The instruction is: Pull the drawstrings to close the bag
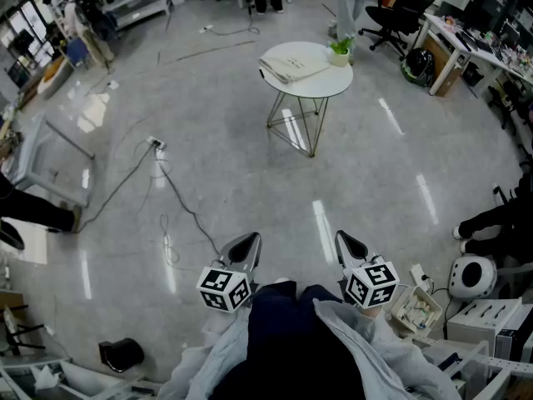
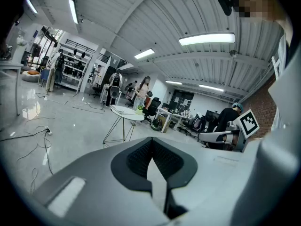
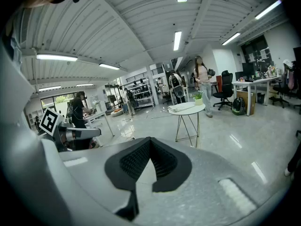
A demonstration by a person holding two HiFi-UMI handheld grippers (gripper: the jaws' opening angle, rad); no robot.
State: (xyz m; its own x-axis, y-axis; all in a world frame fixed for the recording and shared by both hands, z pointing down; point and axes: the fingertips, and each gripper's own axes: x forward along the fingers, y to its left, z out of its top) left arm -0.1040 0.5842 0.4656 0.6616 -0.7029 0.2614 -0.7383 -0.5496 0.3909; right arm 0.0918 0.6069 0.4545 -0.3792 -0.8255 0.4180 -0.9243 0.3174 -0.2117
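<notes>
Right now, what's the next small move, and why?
Probably step toward the round table: what looks like the folded bag lies on it, well out of reach, and the left gripper and right gripper are both shut and empty.

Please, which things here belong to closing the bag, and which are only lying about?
For the job: folded cream bag on the round table; left gripper and right gripper, both shut, empty.
Lying about: potted plant beside the bag, floor cables, office chair.
</notes>
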